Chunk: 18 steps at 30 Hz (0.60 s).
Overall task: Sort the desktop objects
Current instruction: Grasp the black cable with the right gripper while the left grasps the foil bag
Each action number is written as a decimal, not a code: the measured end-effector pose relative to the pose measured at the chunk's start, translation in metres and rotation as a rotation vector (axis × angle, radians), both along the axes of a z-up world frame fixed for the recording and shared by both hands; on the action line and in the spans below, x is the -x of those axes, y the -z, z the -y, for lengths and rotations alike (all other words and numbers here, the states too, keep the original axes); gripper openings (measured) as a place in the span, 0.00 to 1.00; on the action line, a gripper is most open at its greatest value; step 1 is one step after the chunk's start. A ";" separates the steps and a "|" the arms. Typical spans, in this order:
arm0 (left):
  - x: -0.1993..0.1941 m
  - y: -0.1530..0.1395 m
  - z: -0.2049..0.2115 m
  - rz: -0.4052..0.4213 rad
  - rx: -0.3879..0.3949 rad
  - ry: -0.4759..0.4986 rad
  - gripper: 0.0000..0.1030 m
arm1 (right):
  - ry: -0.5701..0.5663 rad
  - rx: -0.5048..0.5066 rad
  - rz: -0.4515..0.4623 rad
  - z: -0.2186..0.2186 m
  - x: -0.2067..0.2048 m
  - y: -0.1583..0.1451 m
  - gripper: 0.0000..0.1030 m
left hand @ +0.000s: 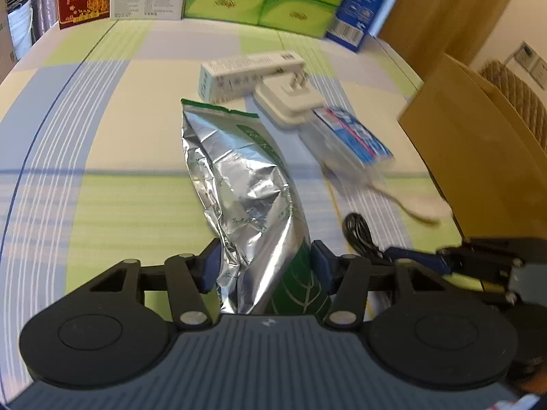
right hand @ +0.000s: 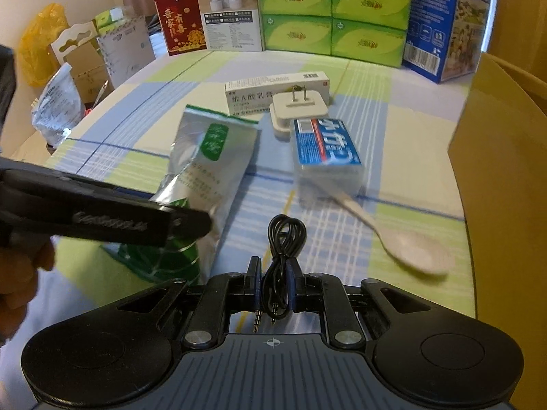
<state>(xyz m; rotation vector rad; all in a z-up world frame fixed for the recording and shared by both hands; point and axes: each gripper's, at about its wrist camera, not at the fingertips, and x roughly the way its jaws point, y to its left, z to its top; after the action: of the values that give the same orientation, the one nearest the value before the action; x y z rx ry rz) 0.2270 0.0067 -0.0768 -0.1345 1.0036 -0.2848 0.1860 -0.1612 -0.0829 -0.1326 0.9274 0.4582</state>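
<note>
Checked cloth covers the surface (right hand: 136, 109), cardboard box (right hand: 506, 171) at its right; left gripper (left hand: 263, 266) jaws pinch the foil pouch (left hand: 239, 184), right gripper (right hand: 273, 287) jaws pinch the black cable (right hand: 285, 235); lift both clear of the box rim before releasing

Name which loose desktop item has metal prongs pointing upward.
The white plug adapter, between the long white medicine box and the blue-labelled clear box. Neither box, the foil pouch nor the spoon has prongs.
</note>
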 end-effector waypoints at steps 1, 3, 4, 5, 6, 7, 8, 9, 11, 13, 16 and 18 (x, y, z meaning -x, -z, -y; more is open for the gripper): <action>0.008 -0.002 0.002 -0.007 -0.010 0.015 0.47 | 0.001 -0.003 -0.006 0.001 0.005 -0.001 0.11; 0.029 -0.006 0.003 -0.019 -0.022 0.034 0.46 | 0.005 -0.015 -0.017 0.006 0.021 -0.004 0.11; 0.040 -0.009 0.003 -0.024 -0.016 0.039 0.46 | 0.006 -0.017 -0.020 0.008 0.029 -0.005 0.11; 0.053 -0.011 0.002 -0.025 -0.002 0.040 0.45 | 0.007 -0.018 -0.024 0.010 0.037 -0.006 0.11; 0.065 -0.013 0.001 -0.028 0.014 0.042 0.45 | 0.007 -0.018 -0.029 0.013 0.045 -0.007 0.11; 0.076 -0.014 0.001 -0.030 0.028 0.040 0.45 | 0.009 -0.019 -0.032 0.015 0.053 -0.008 0.11; 0.088 -0.015 0.000 -0.028 0.038 0.036 0.45 | 0.008 -0.018 -0.033 0.018 0.062 -0.008 0.11; 0.097 -0.015 -0.001 -0.026 0.042 0.036 0.45 | 0.007 -0.016 -0.033 0.020 0.071 -0.008 0.11; 0.112 -0.013 -0.001 -0.017 0.034 0.034 0.48 | 0.012 -0.004 -0.019 0.026 0.085 -0.006 0.11; 0.119 -0.013 -0.003 0.002 0.025 0.031 0.52 | 0.011 0.011 0.011 0.028 0.095 -0.004 0.14; 0.119 -0.011 -0.009 0.008 0.038 0.019 0.59 | 0.013 0.034 0.028 0.029 0.100 0.002 0.30; 0.117 -0.011 -0.014 0.015 0.060 -0.005 0.60 | 0.024 0.027 0.020 0.030 0.099 0.005 0.38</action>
<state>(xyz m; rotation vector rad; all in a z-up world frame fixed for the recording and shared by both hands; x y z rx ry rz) 0.1105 0.0203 -0.0659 -0.1890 0.9802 -0.3113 0.0867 -0.1913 -0.0880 -0.1503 0.9145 0.4210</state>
